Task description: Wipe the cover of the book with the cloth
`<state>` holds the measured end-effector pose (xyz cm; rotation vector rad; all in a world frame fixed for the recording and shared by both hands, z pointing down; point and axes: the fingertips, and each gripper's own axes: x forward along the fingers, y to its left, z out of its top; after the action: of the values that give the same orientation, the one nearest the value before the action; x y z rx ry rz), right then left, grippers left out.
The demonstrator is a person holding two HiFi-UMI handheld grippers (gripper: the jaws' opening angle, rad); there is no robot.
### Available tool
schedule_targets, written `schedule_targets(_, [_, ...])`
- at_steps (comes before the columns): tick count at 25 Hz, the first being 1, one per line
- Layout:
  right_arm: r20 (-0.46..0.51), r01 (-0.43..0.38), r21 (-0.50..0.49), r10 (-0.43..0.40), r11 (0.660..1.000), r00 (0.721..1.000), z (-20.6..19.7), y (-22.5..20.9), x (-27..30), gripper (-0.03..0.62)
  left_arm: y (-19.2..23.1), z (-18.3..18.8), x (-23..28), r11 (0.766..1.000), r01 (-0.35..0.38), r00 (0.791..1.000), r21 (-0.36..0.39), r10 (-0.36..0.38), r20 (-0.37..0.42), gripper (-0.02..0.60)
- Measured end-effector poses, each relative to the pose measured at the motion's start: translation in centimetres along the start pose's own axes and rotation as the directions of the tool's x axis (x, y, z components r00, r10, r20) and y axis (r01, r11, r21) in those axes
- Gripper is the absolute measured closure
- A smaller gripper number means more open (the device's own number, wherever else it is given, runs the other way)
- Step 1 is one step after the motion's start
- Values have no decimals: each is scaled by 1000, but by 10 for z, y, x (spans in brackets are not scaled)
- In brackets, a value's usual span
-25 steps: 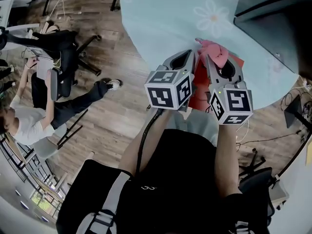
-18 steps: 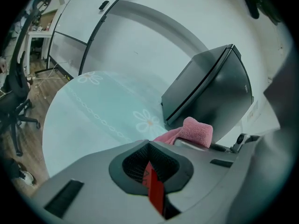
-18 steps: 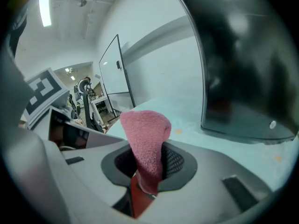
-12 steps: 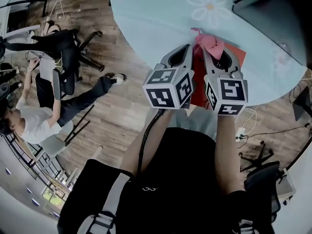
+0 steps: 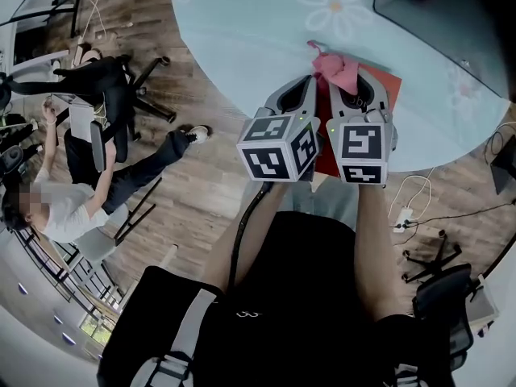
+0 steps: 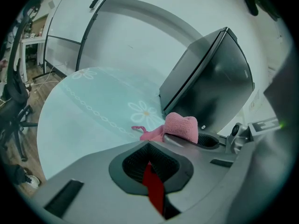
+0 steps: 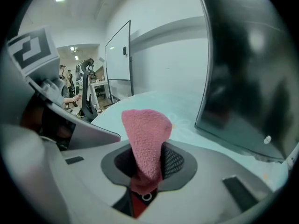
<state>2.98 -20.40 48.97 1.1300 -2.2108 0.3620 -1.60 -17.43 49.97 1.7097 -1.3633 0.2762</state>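
Seemingly mid-wipe: the right gripper (image 5: 355, 97) clamps a pink terry cloth (image 5: 337, 69) on the flat red book (image 5: 385, 83), the left gripper (image 5: 300, 103) is closed alongside; next, sweep the cloth across.

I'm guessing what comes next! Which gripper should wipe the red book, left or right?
Right. The right gripper is shut on the pink cloth, right at the red book. The left gripper is clamped on the book's edge, so it probably steadies it.

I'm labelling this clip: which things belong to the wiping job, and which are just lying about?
Job: cloth, gripped by right claw; red book, gripped by left claw.
Lying about: dark panel on the table; office chair; seated person.
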Motion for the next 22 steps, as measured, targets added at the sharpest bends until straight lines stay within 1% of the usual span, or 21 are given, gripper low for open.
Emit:
schedule_targets(8, [-7,6,27,-6,1000,1000,-7,-8,-5,500,-14,-12,7,999,11,999,38,-10,-38,569])
schedule_targets(22, [-24,27,72,-25,997,999,-24,-35,-22,499,-42,-24,20,997,40,996,73,-34,-80,569])
